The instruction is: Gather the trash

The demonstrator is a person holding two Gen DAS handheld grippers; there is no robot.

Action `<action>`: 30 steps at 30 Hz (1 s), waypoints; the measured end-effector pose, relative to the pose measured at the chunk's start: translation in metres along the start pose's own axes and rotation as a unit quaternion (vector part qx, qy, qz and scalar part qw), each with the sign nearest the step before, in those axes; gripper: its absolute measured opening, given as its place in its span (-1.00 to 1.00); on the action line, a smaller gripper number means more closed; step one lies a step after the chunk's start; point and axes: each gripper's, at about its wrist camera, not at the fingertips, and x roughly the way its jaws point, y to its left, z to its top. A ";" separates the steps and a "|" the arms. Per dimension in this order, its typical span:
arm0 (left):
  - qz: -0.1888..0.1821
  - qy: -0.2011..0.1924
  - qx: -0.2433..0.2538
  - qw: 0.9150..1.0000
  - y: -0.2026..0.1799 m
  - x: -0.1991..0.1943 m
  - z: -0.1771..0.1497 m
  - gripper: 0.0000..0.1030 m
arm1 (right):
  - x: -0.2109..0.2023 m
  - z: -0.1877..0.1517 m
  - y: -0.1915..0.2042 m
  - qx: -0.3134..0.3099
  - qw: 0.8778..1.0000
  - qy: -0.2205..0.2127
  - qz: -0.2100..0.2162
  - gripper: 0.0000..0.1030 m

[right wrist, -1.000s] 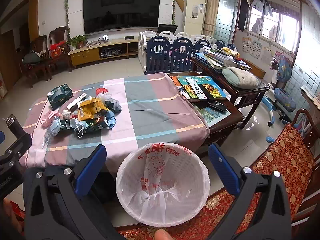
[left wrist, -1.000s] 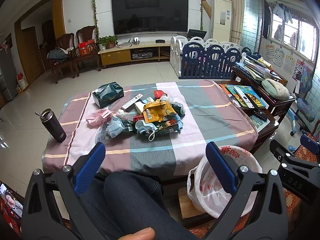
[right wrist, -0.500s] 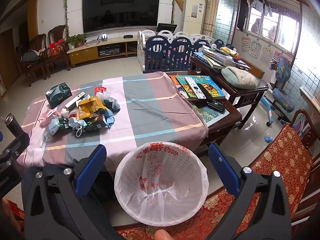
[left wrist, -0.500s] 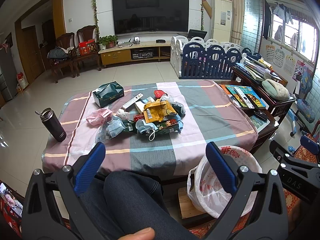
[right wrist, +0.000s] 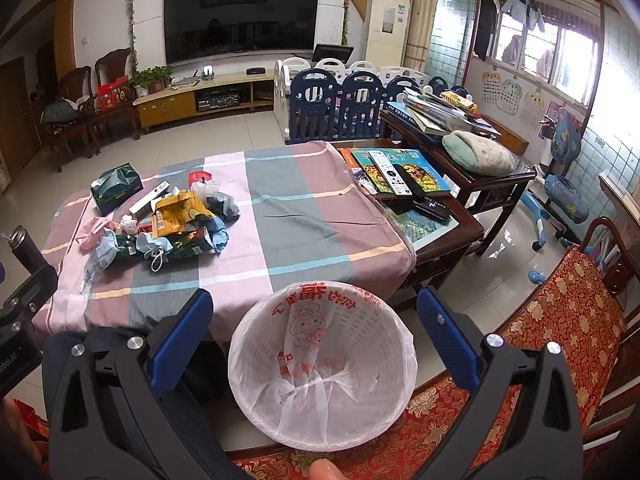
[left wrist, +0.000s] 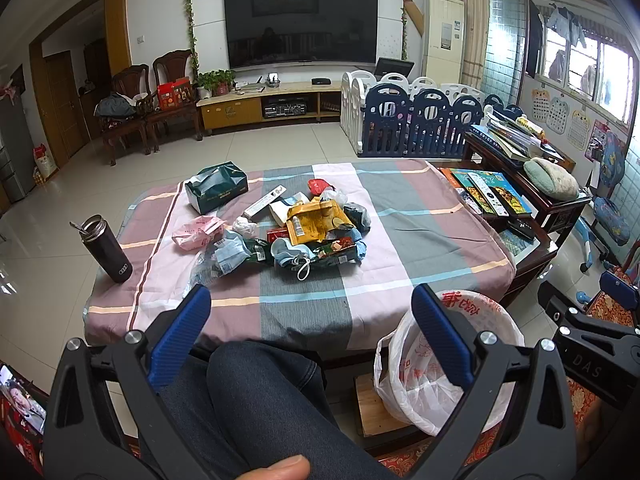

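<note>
A pile of trash (left wrist: 304, 232) lies mid-table on the striped cloth: yellow packet, blue face masks, green wrappers, pink wrapper, crumpled tissue. It also shows in the right wrist view (right wrist: 176, 228). A white basket lined with a plastic bag (right wrist: 324, 364) stands on the floor below the table's near edge; it shows at the right in the left wrist view (left wrist: 448, 360). My left gripper (left wrist: 312, 308) is open and empty, held over my knee, short of the table. My right gripper (right wrist: 316, 312) is open and empty, above the basket.
A dark flask (left wrist: 106, 248) stands at the table's left edge. A green tissue pack (left wrist: 218, 192) and a white remote (left wrist: 266, 206) lie behind the pile. A side table with books and remotes (right wrist: 404, 176) is on the right. A red chair (right wrist: 560, 320) stands beside the basket.
The right wrist view has shifted slightly. The left gripper has not moved, and both stay open.
</note>
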 end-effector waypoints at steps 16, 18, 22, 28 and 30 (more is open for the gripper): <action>0.000 0.001 0.000 1.000 0.000 0.000 0.000 0.94 | 0.000 -0.001 0.000 0.000 1.000 0.002 -0.001 0.94; 0.000 0.001 0.000 1.000 0.000 0.000 0.000 0.94 | 0.000 -0.001 0.000 0.000 1.000 0.002 0.000 0.94; 0.000 0.001 0.000 1.000 0.000 0.000 0.000 0.94 | 0.001 -0.003 0.000 -0.001 1.000 0.002 -0.001 0.94; 0.000 0.001 0.000 1.000 0.000 0.000 0.000 0.94 | 0.001 -0.002 0.000 -0.001 1.000 0.003 -0.001 0.94; 0.000 0.002 0.000 1.000 0.000 0.001 0.000 0.94 | 0.001 -0.001 0.000 -0.001 1.000 0.003 -0.002 0.94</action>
